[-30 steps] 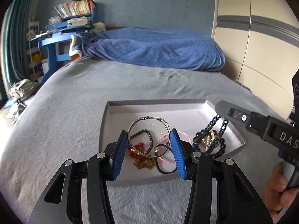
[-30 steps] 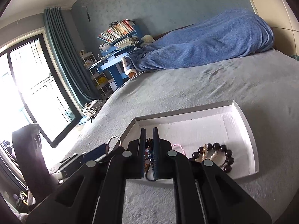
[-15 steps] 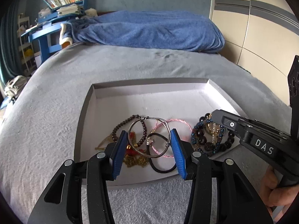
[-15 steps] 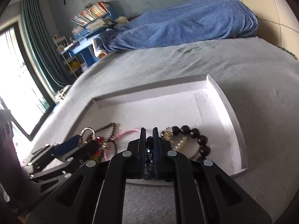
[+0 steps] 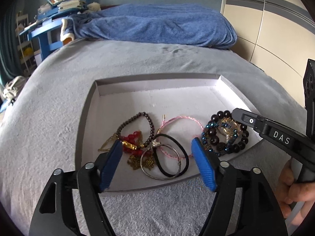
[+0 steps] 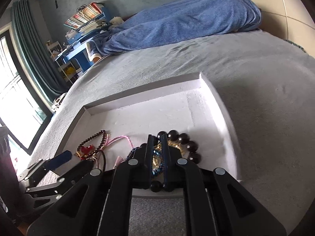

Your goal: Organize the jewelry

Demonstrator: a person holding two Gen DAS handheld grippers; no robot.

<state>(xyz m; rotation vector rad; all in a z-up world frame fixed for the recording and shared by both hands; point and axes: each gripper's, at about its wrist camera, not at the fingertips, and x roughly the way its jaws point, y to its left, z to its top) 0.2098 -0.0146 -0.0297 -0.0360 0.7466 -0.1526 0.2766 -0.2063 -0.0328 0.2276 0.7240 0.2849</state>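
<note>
Bed (image 5: 59,102): wide, covered with a grey plush spread. Lying directly on it:
- Tray (image 5: 87,106), shallow, grey-walled with a white floor, set near the front edge of the bed; holds a loose heap of bracelets, chains and rings along its near side.
- Blue blanket (image 5: 157,27), thick and bunched in a long roll across the far end of the bed, well apart from the tray.
</note>
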